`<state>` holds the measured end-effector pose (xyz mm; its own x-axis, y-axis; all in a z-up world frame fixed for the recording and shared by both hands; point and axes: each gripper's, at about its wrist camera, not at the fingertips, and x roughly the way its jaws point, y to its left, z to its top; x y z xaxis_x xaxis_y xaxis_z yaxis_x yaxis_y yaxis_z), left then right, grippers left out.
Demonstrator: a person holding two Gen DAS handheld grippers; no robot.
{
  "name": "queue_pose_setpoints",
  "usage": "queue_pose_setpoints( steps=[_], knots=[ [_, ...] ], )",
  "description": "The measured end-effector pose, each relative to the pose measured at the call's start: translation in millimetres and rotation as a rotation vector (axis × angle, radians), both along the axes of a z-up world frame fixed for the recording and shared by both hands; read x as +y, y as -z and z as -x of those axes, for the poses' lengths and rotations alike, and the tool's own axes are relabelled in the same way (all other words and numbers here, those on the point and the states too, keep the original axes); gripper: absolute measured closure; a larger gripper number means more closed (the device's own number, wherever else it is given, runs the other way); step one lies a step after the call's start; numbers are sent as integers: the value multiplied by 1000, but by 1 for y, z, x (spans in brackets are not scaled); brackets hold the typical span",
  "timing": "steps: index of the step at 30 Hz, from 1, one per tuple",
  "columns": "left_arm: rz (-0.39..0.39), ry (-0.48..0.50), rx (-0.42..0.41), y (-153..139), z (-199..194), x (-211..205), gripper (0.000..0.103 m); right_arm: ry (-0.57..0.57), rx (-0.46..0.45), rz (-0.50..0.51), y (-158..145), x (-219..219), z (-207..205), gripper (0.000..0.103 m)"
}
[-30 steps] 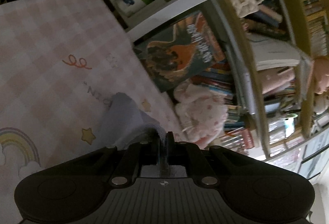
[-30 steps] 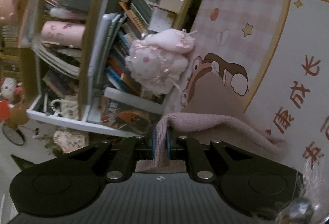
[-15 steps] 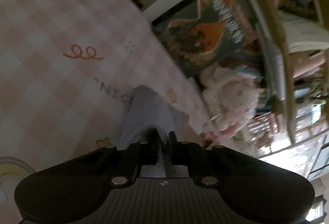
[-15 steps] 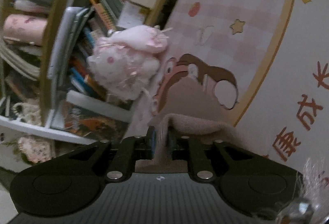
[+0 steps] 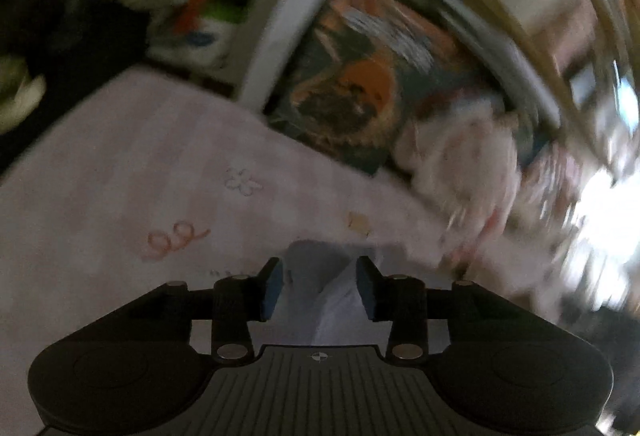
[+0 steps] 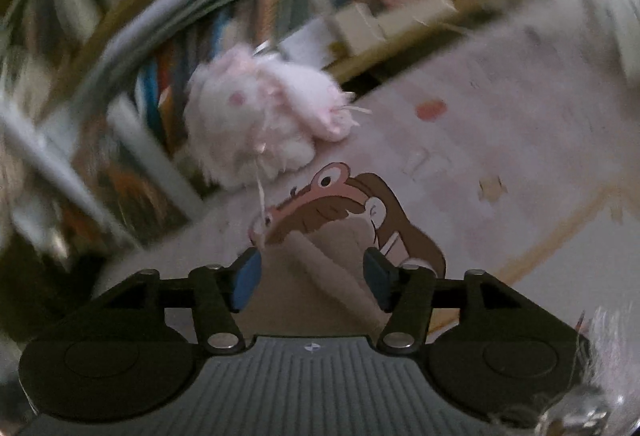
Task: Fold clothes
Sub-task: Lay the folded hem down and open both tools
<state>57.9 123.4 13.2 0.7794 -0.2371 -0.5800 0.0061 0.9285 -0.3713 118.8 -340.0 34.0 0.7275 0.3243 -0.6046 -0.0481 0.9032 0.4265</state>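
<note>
Now both hand-held grippers (left [image 5: 319, 286], right [image 6: 311, 278]) gape above cloth [image 5: 320, 300].

Both views are dim and heavily motion-blurred. Glare blows out the left view's right edge. Fisheye bends the edges.

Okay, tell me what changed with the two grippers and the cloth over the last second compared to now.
Both grippers let go. The left gripper, shut on the pale lavender cloth a second ago, now has its jaws apart, with the cloth loose between them. The right gripper likewise released the pink-beige cloth. Both views are blurred, so the grippers are moving. The plush toy stays by the bookshelf on the pink checked mat.
</note>
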Motion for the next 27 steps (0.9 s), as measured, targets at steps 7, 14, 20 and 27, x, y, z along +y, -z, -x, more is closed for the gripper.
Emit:
queue_pose_setpoints(
  steps=[7,14,20,27],
  knots=[
    [-249,151,-24,11,-31,-45,85,-125,12,326,16,40,-30,72],
    [0,6,-20,23,-32,-7,100,8,5,-6,12,2,-33,98],
    [-75,-14,46,33,-41,-13,95,25,90,104,51,14,-48,98],
    [-102,-74,26,24,-36,-8,74,45,95,110,45,9,-44,84]
  ],
)
